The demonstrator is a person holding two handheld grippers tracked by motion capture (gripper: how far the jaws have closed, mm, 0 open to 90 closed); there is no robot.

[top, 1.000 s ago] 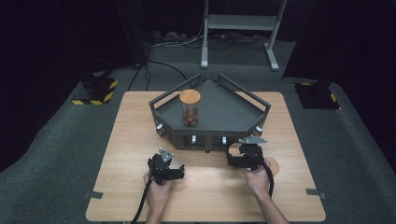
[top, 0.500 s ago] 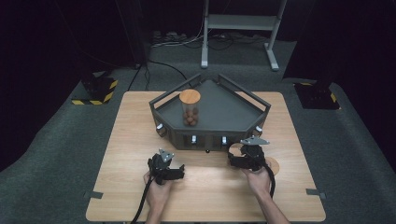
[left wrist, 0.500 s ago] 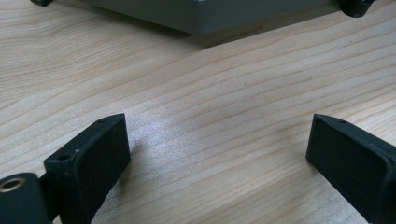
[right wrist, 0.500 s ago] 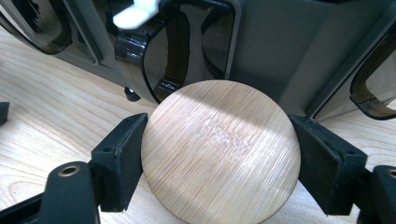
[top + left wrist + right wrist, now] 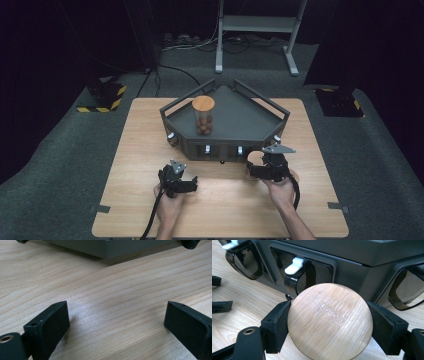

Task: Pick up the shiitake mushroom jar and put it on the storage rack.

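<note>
The right hand-held gripper (image 5: 329, 325) clamps a round bamboo lid (image 5: 330, 321) by its edges, ready for lifting; the left hand-held gripper (image 5: 117, 322) rests wide open and empty on the wooden tabletop (image 5: 112, 290).

One wooden tabletop (image 5: 150, 140) fills the middle of the high view. On it, at upper centre, stands one dark grey five-sided tray (image 5: 240, 122), carrying one clear jar (image 5: 203, 117) with one bamboo lid on top. A second round bamboo lid (image 5: 330, 321) sits in the middle of the right gripper view. Two claws are in use: the left claw (image 5: 192, 183) at lower centre-left and the right claw (image 5: 251, 172) at lower centre-right.
</note>
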